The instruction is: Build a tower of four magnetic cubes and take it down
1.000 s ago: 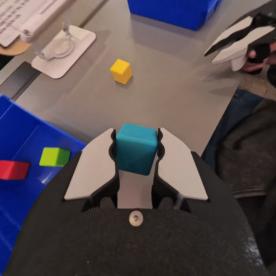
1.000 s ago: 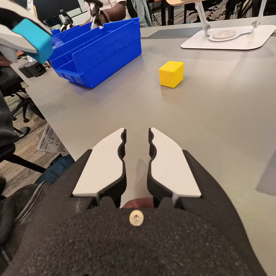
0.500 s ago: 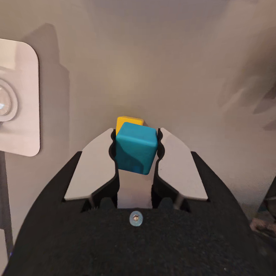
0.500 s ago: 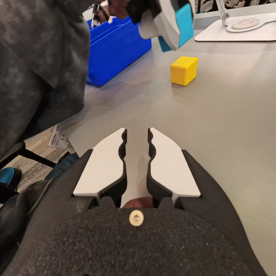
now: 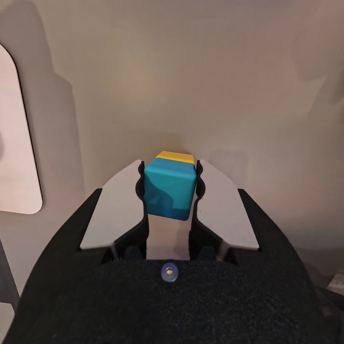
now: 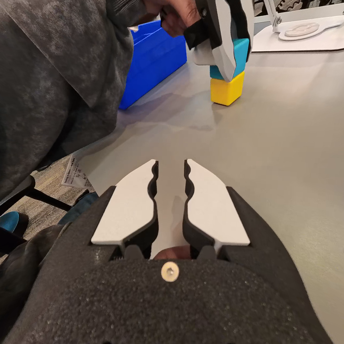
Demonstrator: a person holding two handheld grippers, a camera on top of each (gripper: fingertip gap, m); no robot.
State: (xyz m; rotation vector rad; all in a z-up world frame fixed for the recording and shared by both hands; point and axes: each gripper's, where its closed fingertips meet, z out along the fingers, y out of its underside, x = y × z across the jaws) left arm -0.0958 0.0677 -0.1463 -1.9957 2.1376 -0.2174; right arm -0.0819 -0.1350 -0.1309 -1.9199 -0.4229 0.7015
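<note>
Gripping: left gripper (image 5: 169,165) clamped on teal cube (image 5: 168,191)
Stack: teal cube atop yellow cube (image 6: 227,89)
Right gripper (image 6: 171,163): fingers apart, empty, near bench (image 6: 260,139) front edge

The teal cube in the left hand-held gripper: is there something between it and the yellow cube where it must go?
Nothing visible. In the right wrist view the teal cube, clamped in the left hand-held gripper, already sits on top of the yellow cube, and no gap shows between them. The grey table around the stack holds nothing close by.
</note>
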